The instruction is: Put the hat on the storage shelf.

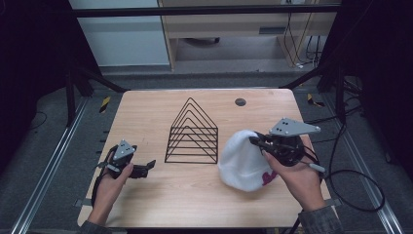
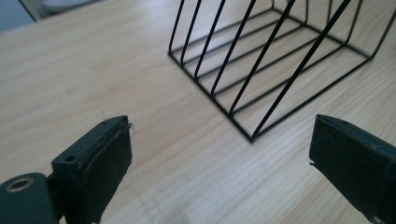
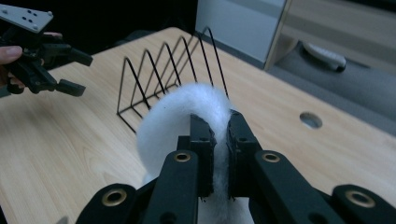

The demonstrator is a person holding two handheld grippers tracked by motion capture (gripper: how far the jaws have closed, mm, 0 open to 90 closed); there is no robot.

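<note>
A fluffy white hat (image 1: 241,158) with a dark pink mark near its lower edge hangs just above the wooden table (image 1: 146,117), right of centre. My right gripper (image 1: 254,142) is shut on the hat's rim; in the right gripper view the white fabric (image 3: 173,121) is pinched between the pads of that gripper (image 3: 220,140). A black wire rack (image 1: 192,134) with several peaked dividers stands mid-table. My left gripper (image 1: 148,165) is open at the front left with nothing in it, pointing at the rack (image 2: 261,60). Its jaws stand wide apart in the left gripper view (image 2: 219,140).
A round hole (image 1: 240,102) sits in the table near the back edge. Cables (image 1: 350,180) trail off the right side. Metal rails (image 1: 53,161) run along the floor beside the table. The left gripper (image 3: 80,73) also appears far left in the right gripper view, beyond the rack (image 3: 163,70).
</note>
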